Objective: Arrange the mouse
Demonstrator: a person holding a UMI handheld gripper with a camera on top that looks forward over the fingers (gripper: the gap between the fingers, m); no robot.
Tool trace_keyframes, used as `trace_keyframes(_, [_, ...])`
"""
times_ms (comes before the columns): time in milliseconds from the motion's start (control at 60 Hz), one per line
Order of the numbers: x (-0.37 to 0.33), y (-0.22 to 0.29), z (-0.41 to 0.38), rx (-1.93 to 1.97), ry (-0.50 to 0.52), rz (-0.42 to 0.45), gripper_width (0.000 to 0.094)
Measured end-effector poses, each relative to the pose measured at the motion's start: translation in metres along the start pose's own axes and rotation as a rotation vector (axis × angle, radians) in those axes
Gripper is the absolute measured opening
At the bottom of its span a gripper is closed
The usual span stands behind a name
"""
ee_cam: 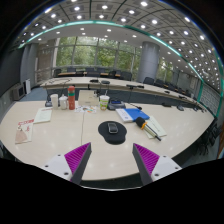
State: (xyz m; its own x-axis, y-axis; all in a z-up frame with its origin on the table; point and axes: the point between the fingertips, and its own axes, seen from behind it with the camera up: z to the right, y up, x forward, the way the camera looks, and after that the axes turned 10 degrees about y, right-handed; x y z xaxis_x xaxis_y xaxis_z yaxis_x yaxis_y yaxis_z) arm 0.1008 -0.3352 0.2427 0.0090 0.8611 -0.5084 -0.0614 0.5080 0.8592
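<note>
Small dark mouse (112, 128) sitting flat on a round black mouse pad (112, 133), out on the pale table (60, 135). Just ahead of the fingers (78, 157), roughly centred between them, not touching either.

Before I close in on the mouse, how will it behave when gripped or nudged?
The mouse looks like a small hard shell, so probably stiff and light. Its rounded sides may slip between the pads of the open gripper. It lies flat on a dark round mouse pad, so it should slide rather than tip.
</note>
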Motion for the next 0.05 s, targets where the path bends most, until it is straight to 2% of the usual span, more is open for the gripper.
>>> trace_keyframes(50, [0.0002, -0.0022, -0.0021, -0.011, 0.001, -0.003, 0.0852])
